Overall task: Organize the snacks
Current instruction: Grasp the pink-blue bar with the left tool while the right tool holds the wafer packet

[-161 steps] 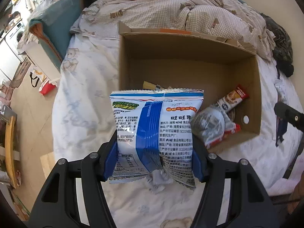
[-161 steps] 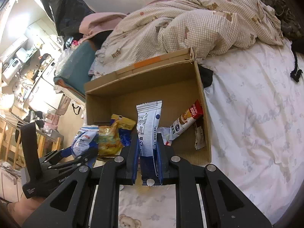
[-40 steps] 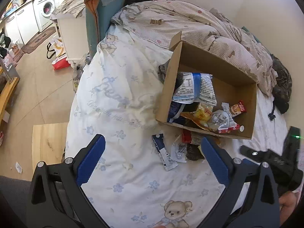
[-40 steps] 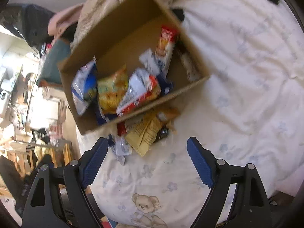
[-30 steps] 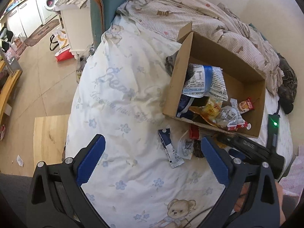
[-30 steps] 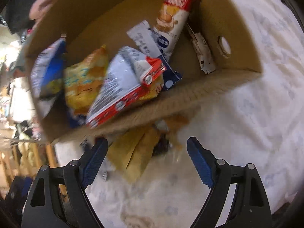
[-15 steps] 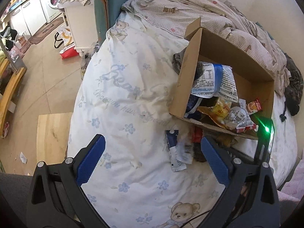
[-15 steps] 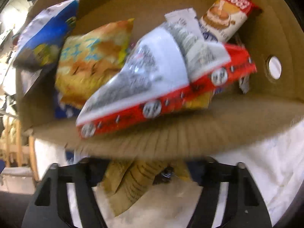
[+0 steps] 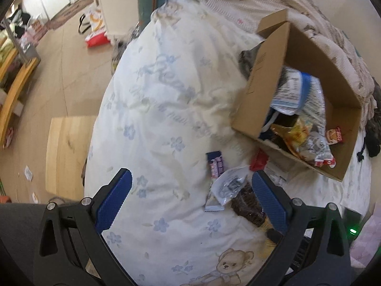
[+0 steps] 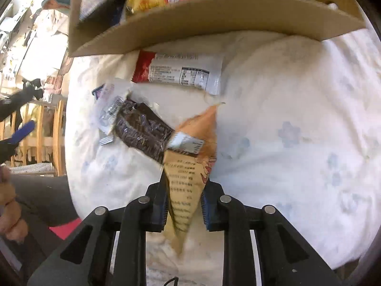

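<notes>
A cardboard box [image 9: 262, 78] full of snack bags sits on the bed. In front of it lie a blue-purple bar [image 9: 215, 164], a clear packet [image 9: 229, 183], a dark brown packet [image 10: 142, 128] and a red-and-white bar [image 10: 178, 71]. My left gripper [image 9: 190, 183] hangs open above the loose packets with nothing between its fingers. My right gripper [image 10: 184, 200] points down at the sheet. Its jaws are closing on a tan snack packet [image 10: 190, 166], and both blue pads touch the packet's sides.
The box's near wall [image 10: 214, 14] stands just beyond the loose snacks. The white flowered sheet [image 9: 154, 119] drops off at the left to a wooden floor [image 9: 59, 71]. A checked quilt [image 9: 262, 2] is bunched behind the box. A hand [image 10: 9, 209] shows at the left edge.
My right gripper has come down from over the box to the loose packets, and its wide jaws have narrowed around the tan packet. The left gripper has sunk slightly towards the snacks.
</notes>
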Available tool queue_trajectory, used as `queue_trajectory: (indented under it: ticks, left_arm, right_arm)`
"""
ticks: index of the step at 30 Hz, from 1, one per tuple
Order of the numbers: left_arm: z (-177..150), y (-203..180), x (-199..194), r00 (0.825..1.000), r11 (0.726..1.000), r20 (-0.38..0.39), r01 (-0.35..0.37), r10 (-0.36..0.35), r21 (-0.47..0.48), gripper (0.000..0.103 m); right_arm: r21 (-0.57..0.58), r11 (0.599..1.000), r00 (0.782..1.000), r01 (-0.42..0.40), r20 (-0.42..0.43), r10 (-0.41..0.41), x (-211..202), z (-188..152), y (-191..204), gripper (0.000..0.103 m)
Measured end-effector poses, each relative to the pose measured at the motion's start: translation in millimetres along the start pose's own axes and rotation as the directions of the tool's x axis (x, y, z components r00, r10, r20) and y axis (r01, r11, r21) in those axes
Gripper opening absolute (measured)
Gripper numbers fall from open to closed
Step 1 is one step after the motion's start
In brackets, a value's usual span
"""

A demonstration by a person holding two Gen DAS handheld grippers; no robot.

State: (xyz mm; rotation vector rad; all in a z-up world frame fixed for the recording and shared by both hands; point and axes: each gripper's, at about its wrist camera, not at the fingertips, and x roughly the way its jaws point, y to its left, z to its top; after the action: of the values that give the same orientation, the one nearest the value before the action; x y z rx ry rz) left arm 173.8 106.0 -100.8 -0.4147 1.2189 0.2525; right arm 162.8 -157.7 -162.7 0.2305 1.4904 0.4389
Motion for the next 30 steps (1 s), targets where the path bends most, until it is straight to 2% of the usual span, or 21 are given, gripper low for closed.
queue_trajectory:
  ticks: [1, 2, 4, 6, 8, 11, 13, 18, 20, 22, 23, 27, 30]
  left_arm:
    - [0, 3, 4, 1.000, 1.000, -0.015, 0.005, -0.006, -0.013, 0.099]
    - [-1, 4, 7, 1.000, 1.000, -0.025, 0.009, -0.009, -0.022, 0.097]
    - [-2, 5, 14, 0.999, 0.999, -0.049, 0.014, -0.016, -0.028, 0.087]
    - [-3, 3, 23, 0.997, 0.999, -0.073, 0.021, -0.022, -0.025, 0.067]
    - [-3, 1, 32, 0.996, 1.000, -0.091, 0.022, -0.024, -0.022, 0.059]
    - [-1, -7, 45, 0.996, 1.000, -0.085, -0.009, 0.010, 0.010, 0.056]
    - [2, -13, 54, 0.996, 0.998, -0.080, -0.032, 0.036, 0.045, 0.049]
    - [8, -16, 81, 0.988, 0.999, -0.148, 0.038, -0.042, -0.034, 0.046]
    - [7, -21, 91, 0.985, 0.999, -0.167, 0.041, -0.046, -0.032, 0.046]
    - [4, -28, 98, 0.985, 1.000, -0.173, 0.009, -0.009, 0.003, 0.038]
    - [1, -29, 100, 0.985, 1.000, -0.174, 0.001, 0.002, 0.016, 0.018]
    - [-2, -35, 96, 0.986, 0.998, -0.166, -0.005, 0.015, 0.061, 0.016]
    - [-3, -34, 79, 0.993, 0.997, -0.112, -0.034, 0.042, 0.072, 0.014]
  right_arm:
    - [-0.001, 1.000, 1.000, -0.003, 0.027, 0.003, -11, 0, 2, 0.012]
    - [-0.001, 1.000, 0.999, -0.004, 0.054, 0.004, -21, -1, 3, 0.010]
    - [0.000, 1.000, 0.995, -0.023, 0.092, 0.022, -38, 1, -6, 0.007]
    - [0.003, 0.999, 0.991, -0.033, 0.127, 0.033, -49, 10, -6, 0.007]
    - [0.006, 0.999, 0.988, -0.050, 0.149, 0.049, -55, 13, -5, 0.007]
    - [0.016, 0.998, 0.982, -0.067, 0.180, 0.064, -64, 15, -11, 0.006]
    - [0.020, 0.996, 0.977, -0.082, 0.201, 0.077, -69, 15, -10, 0.006]
    - [0.012, 0.994, 0.965, -0.108, 0.241, 0.102, -88, 12, -16, 0.006]
    - [0.014, 0.993, 0.961, -0.115, 0.253, 0.108, -89, 12, -16, 0.006]
    - [0.013, 0.993, 0.959, -0.117, 0.262, 0.109, -90, 12, -16, 0.006]
    - [0.014, 0.993, 0.958, -0.115, 0.267, 0.107, -91, 12, -17, 0.006]
    - [0.013, 0.993, 0.953, -0.117, 0.283, 0.108, -93, 13, -17, 0.006]
    - [0.014, 0.992, 0.951, -0.122, 0.288, 0.113, -93, 15, -17, 0.006]
